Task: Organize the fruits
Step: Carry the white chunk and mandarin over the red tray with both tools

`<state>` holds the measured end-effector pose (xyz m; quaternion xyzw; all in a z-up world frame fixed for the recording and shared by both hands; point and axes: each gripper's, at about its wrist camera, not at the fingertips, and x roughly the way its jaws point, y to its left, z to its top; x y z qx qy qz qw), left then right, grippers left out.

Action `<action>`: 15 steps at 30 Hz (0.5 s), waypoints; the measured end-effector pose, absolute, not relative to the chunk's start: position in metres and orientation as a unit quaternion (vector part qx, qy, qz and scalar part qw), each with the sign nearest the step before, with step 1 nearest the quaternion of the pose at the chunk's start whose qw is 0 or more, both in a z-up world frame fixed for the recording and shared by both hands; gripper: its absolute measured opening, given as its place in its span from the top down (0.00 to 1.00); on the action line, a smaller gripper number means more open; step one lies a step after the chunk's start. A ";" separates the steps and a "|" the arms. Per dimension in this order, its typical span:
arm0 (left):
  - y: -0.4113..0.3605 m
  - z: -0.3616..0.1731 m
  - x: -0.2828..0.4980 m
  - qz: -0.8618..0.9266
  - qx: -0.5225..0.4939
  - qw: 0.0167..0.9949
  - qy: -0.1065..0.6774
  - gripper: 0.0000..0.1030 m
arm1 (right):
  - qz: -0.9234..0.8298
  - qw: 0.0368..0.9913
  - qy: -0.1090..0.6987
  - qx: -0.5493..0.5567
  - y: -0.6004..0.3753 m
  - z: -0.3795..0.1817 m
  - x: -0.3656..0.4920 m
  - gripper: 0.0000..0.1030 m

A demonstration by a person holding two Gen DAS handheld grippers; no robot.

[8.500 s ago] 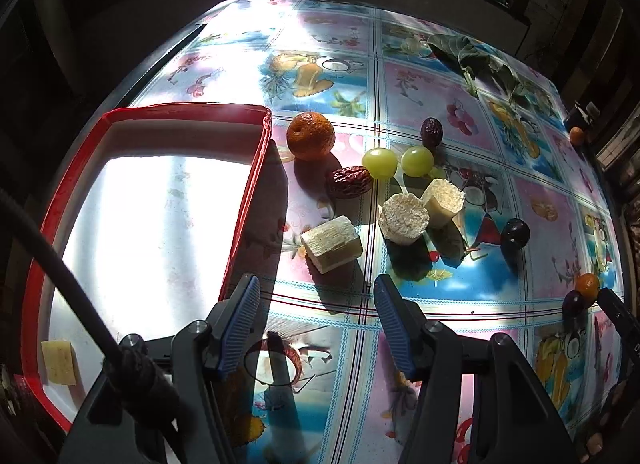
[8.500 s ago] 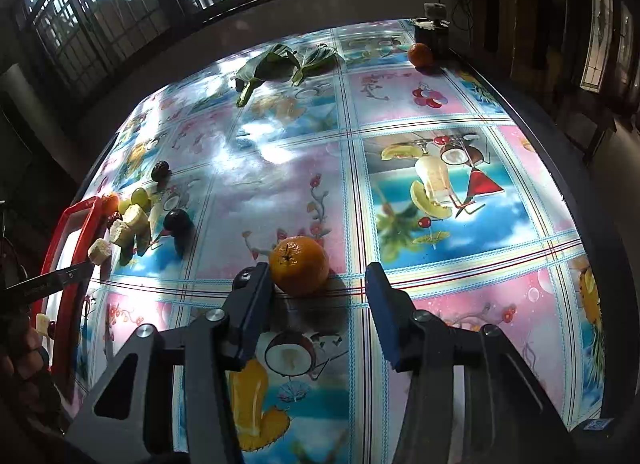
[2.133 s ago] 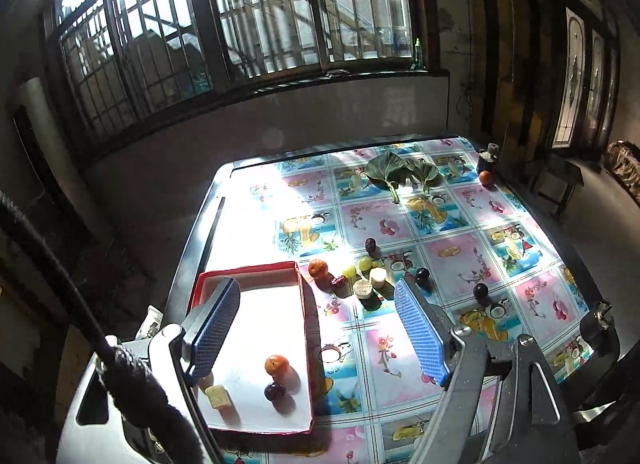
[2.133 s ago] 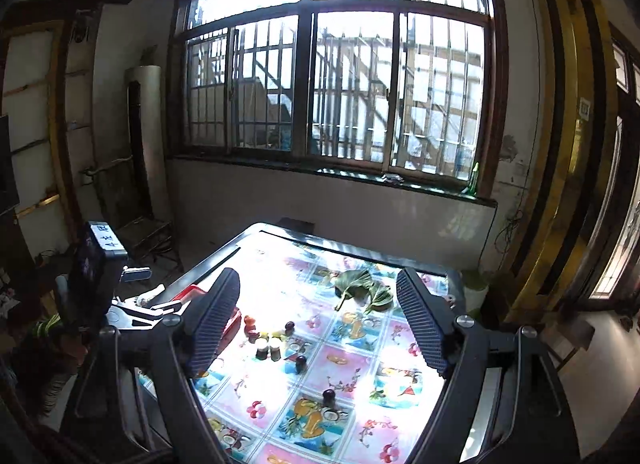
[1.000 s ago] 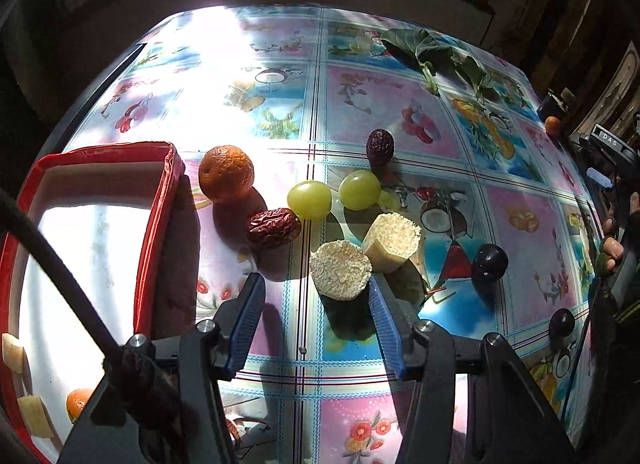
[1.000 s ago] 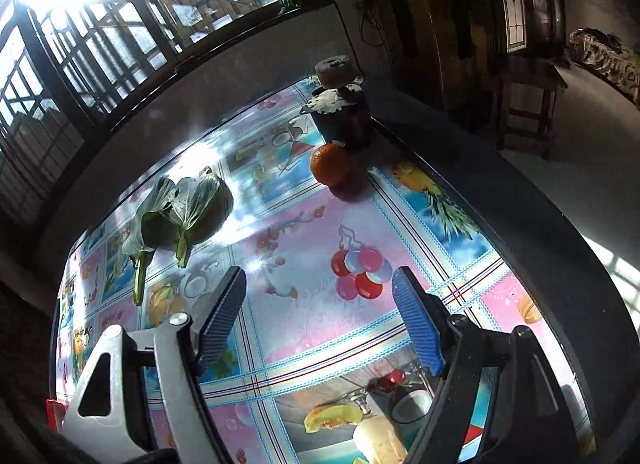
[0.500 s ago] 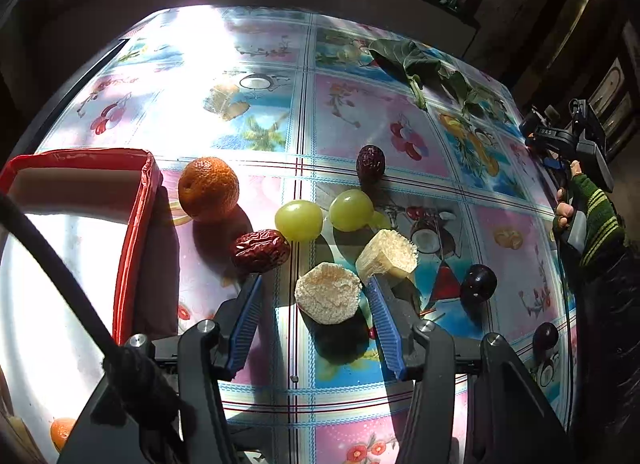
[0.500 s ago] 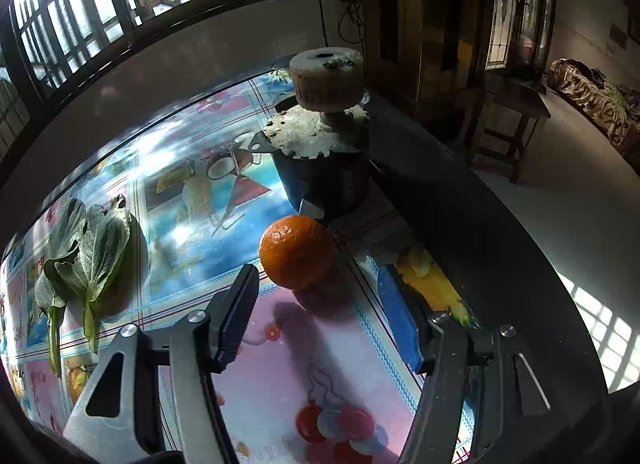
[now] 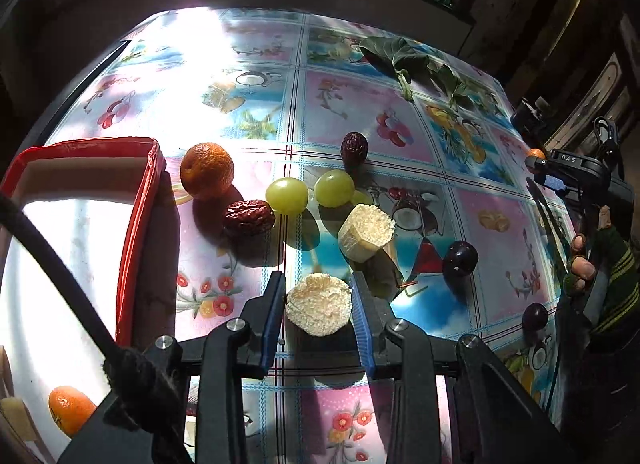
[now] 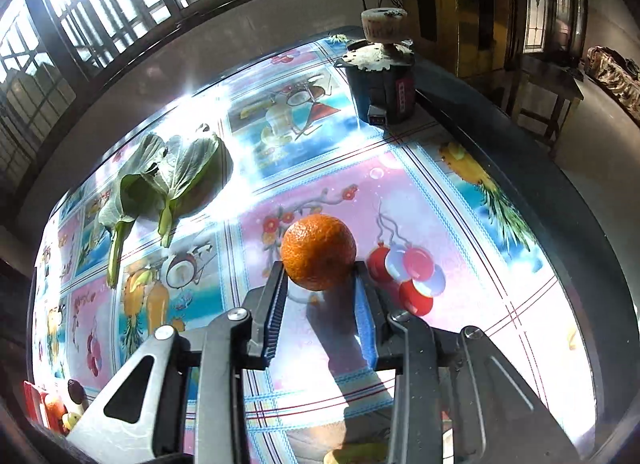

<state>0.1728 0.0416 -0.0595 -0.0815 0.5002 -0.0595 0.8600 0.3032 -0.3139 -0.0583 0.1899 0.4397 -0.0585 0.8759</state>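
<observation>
In the left wrist view my left gripper [image 9: 319, 292] is shut on a pale round cane piece [image 9: 319, 308] on the table. Beyond it lie a second cane piece [image 9: 366, 232], two green grapes [image 9: 287, 195], a red date [image 9: 249, 216], an orange [image 9: 206, 170], a dark date [image 9: 354, 148] and two dark plums [image 9: 460, 258]. The red tray [image 9: 136, 223] at left holds a small orange [image 9: 69, 408]. In the right wrist view my right gripper [image 10: 319, 270] is shut on an orange [image 10: 318, 251] just above the tablecloth.
Green leaves [image 10: 160, 179] lie at the table's far side. A dark box with a white spool on top [image 10: 382, 79] stands at the far right corner, near the table's dark edge [image 10: 560, 199]. The hand that holds the right gripper [image 9: 580, 264] shows at the right.
My left gripper moved forward and closed on the near cane piece. My right gripper closed in on the orange by the dark box, shut on it and drew it back from the box.
</observation>
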 end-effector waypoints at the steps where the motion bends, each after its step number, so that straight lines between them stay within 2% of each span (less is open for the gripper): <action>1: 0.041 -0.057 0.168 -0.058 -0.081 0.861 0.499 0.69 | -0.046 0.876 0.439 0.197 -0.309 -0.056 0.291 0.67; 15: 0.050 -0.026 0.095 0.006 -0.053 0.880 0.472 0.69 | 0.102 0.867 0.444 0.203 -0.219 -0.040 0.137 0.67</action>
